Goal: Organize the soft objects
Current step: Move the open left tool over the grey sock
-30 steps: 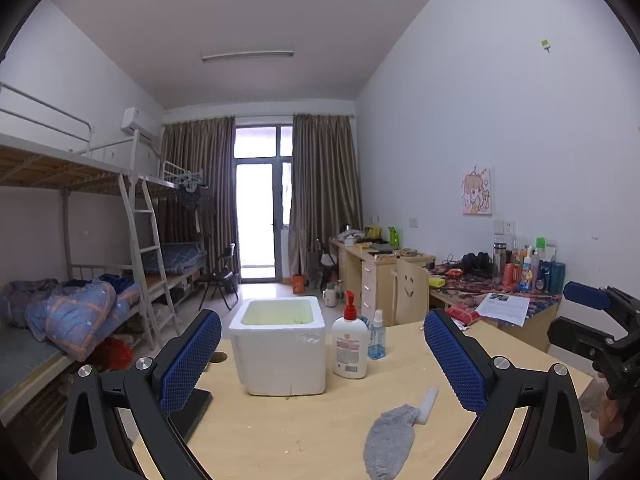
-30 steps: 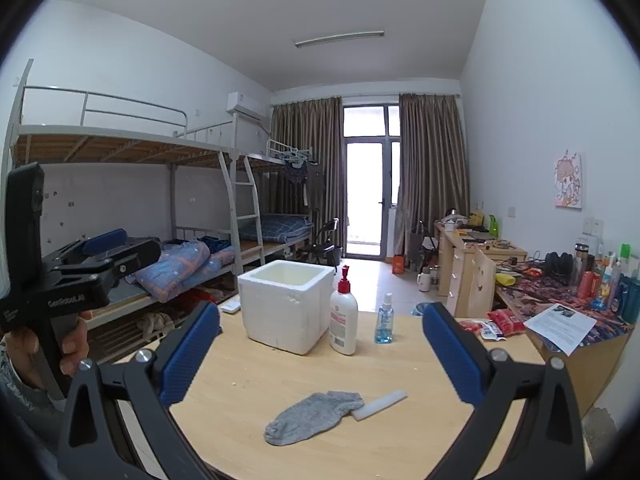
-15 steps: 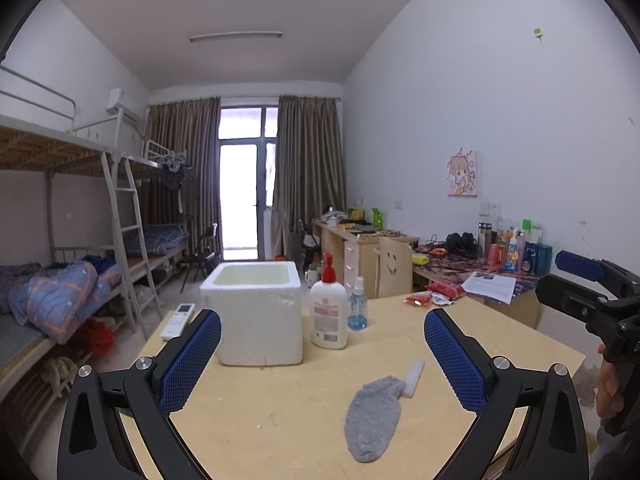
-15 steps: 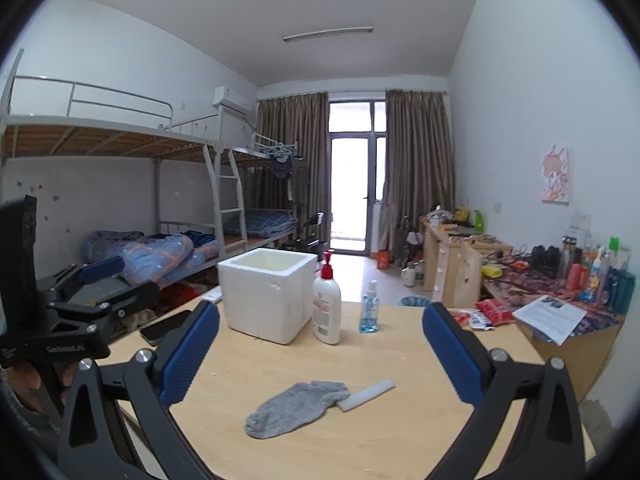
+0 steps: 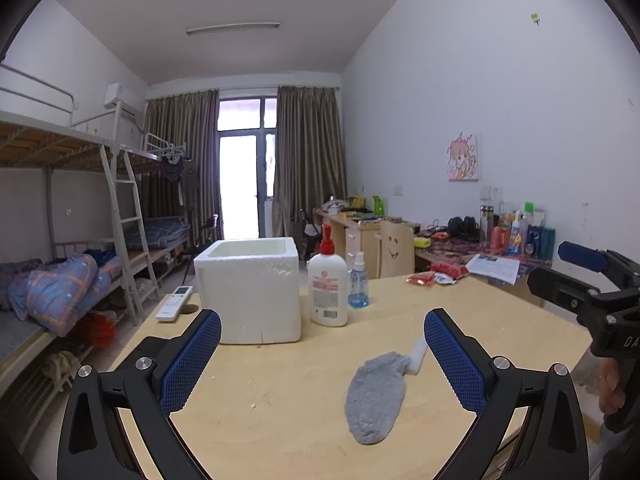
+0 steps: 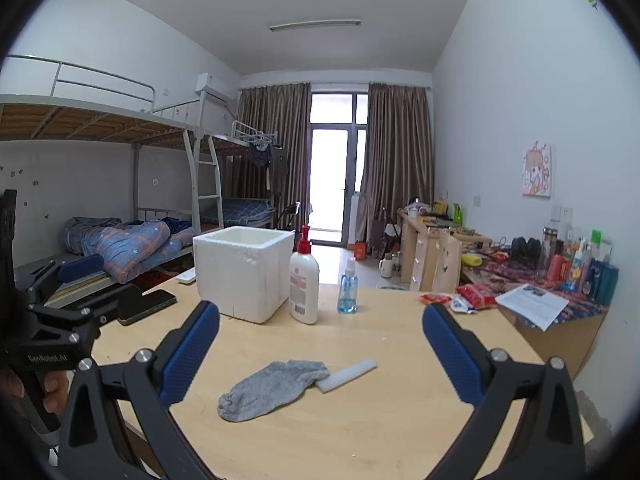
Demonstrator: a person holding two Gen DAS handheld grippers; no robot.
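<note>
Sock [image 5: 376,398], grey and limp, lies flat on the wooden table [image 5: 304,432] in front of me, its cuff touching a short white bar [image 5: 416,354]. My left gripper [image 5: 322,360] and right gripper [image 6: 320,354] both hover above the near table edge, blue pads spread wide, holding nothing. Farther back stand a white foam box [image 5: 250,288], open on top, a white pump bottle [image 5: 327,282] just beside it, and a small blue spray bottle [image 5: 358,282]. A remote control [image 5: 174,303] lies left of the box. Nothing sits between my grippers and the sock.
</note>
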